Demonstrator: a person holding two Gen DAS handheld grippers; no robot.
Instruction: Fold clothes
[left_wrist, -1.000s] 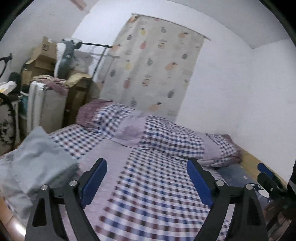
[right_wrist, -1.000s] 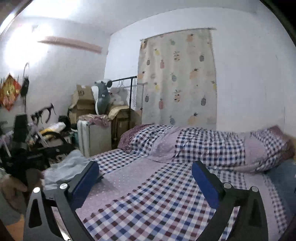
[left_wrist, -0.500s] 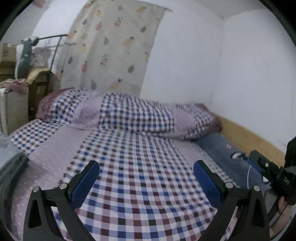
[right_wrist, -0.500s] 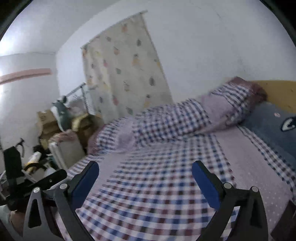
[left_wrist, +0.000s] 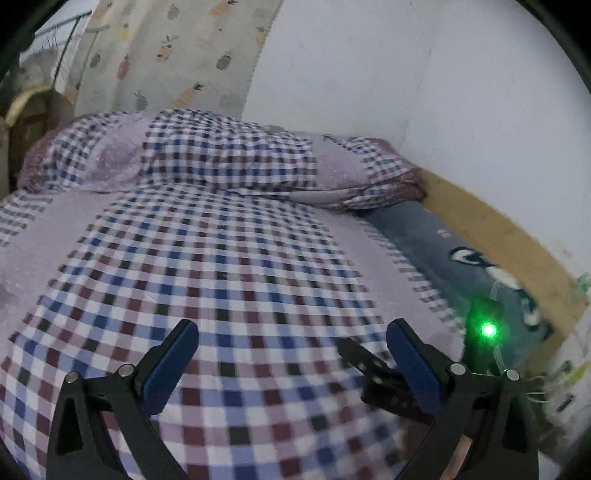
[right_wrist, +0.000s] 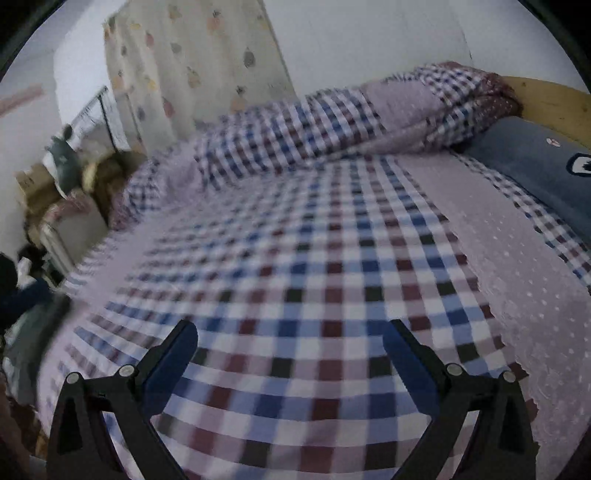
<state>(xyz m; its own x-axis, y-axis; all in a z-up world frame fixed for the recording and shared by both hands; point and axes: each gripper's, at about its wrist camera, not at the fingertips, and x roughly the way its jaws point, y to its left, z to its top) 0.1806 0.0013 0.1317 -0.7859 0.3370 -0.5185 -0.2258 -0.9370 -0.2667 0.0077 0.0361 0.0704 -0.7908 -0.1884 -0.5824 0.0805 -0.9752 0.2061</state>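
Plainly, both grippers hung over the bed with nothing between their fingers; the left gripper (left_wrist: 291, 345) stood with its jaws spread wide above the checked sheet (left_wrist: 229, 280), and the right gripper (right_wrist: 290, 345) was spread just as wide above the same sheet, empty too; in the left wrist view a black tool with a green light (left_wrist: 488, 329) showed near the right edge of the bed, very likely part of the other gripper. A rolled quilt (right_wrist: 332, 122) lay along the far edge of the bed against the wall, and a dark blue pillow (right_wrist: 532, 173) lay at the wooden headboard (right_wrist: 554, 103). As for the clothes, the only likely piece was a greyish bundle of cloth (right_wrist: 33, 332) at the left edge of the bed in the right wrist view; it was blurred, and whether it was folded or loose could not be told, so the stage of the job stayed unsettled. By its look it would be light, soft and limp, sagging from wherever it was held; a firm pinch at a hem or corner with each gripper, the two well apart, would likely keep an edge taut; a grip in the middle would only bunch it. Thin cloth may also slip from smooth pads.
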